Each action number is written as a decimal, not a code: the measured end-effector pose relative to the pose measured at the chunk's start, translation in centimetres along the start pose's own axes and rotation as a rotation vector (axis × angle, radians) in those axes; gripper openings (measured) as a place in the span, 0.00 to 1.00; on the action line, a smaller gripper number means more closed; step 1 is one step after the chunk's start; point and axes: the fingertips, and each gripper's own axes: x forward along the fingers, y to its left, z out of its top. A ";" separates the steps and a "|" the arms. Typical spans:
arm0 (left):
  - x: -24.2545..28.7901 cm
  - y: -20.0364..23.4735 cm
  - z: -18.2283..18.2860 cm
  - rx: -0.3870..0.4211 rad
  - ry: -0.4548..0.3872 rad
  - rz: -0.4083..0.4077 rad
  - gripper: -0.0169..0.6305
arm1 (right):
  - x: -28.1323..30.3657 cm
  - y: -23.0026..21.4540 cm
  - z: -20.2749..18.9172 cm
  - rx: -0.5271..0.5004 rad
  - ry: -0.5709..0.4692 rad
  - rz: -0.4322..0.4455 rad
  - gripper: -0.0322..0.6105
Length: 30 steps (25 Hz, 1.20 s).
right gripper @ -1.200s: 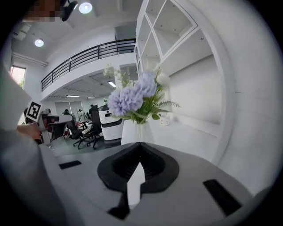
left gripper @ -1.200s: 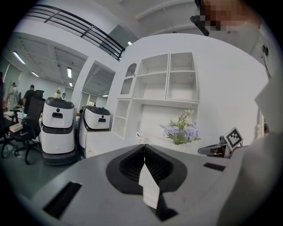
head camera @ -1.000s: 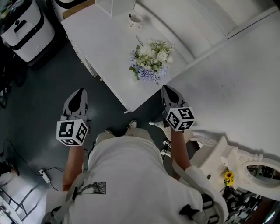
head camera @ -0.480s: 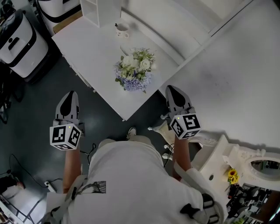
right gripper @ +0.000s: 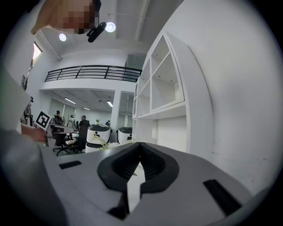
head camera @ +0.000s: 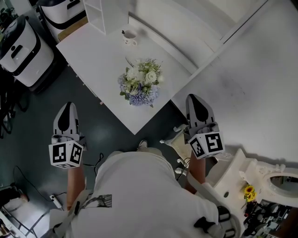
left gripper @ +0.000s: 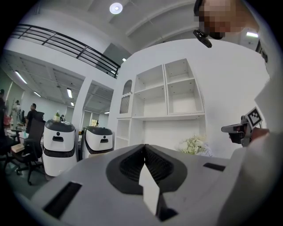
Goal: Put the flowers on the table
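Note:
A bouquet of white and lilac flowers (head camera: 138, 86) stands on the white table (head camera: 98, 56), near its front corner; in the left gripper view the flowers (left gripper: 194, 145) are small and far off. My left gripper (head camera: 66, 107) hangs over the dark floor, left of the table, jaws shut and empty. My right gripper (head camera: 195, 98) hovers right of the table corner, also shut with nothing in it. In their own views the left gripper (left gripper: 144, 149) and right gripper (right gripper: 140, 149) each show jaws pressed together. Neither touches the flowers.
A white mug (head camera: 129, 36) sits further back on the table, by a white shelf unit (head camera: 100, 11). White service robots (head camera: 18, 44) stand at the left on the dark floor. An ornate white piece of furniture (head camera: 247, 172) is at the lower right.
Both grippers have drawn back from the table toward the person. The flowers filled the right gripper view before; now they are far off, still on the table.

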 end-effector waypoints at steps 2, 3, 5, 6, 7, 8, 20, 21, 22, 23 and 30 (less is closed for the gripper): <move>-0.2 0.3 0.3 0.005 0.002 0.017 0.05 | 0.1 0.0 0.6 -0.011 -0.018 0.000 0.06; -0.2 0.4 0.4 0.008 -0.001 0.023 0.05 | 0.2 0.0 0.8 -0.015 -0.027 0.001 0.06; -0.2 0.5 0.9 0.016 -0.009 0.030 0.05 | 0.5 0.1 1.1 -0.021 -0.043 0.006 0.06; -0.1 0.4 1.2 0.020 -0.008 0.032 0.05 | 0.6 0.2 1.2 -0.023 -0.049 0.009 0.07; -0.1 0.2 1.4 0.023 -0.005 0.033 0.05 | 0.7 0.2 1.3 -0.024 -0.053 0.011 0.06; 0.0 0.0 1.5 0.027 -0.003 0.033 0.05 | 0.8 0.2 1.3 -0.024 -0.056 0.013 0.06; 0.4 0.0 0.8 0.024 -0.010 0.047 0.05 | 2.1 0.7 0.5 -0.017 -0.031 0.047 0.06; 0.4 0.0 0.7 0.023 -0.008 0.050 0.05 | 2.2 0.8 0.3 -0.017 -0.026 0.053 0.07; 0.3 0.0 0.6 0.022 -0.009 0.052 0.05 | 2.4 0.9 0.2 -0.018 -0.021 0.058 0.06; 0.3 0.1 0.6 0.020 -0.012 0.052 0.05 | 2.5 1.0 0.2 -0.021 -0.017 0.062 0.07; 0.1 0.1 0.8 0.011 -0.014 0.068 0.05 | 3.0 1.8 0.2 -0.032 -0.004 0.089 0.06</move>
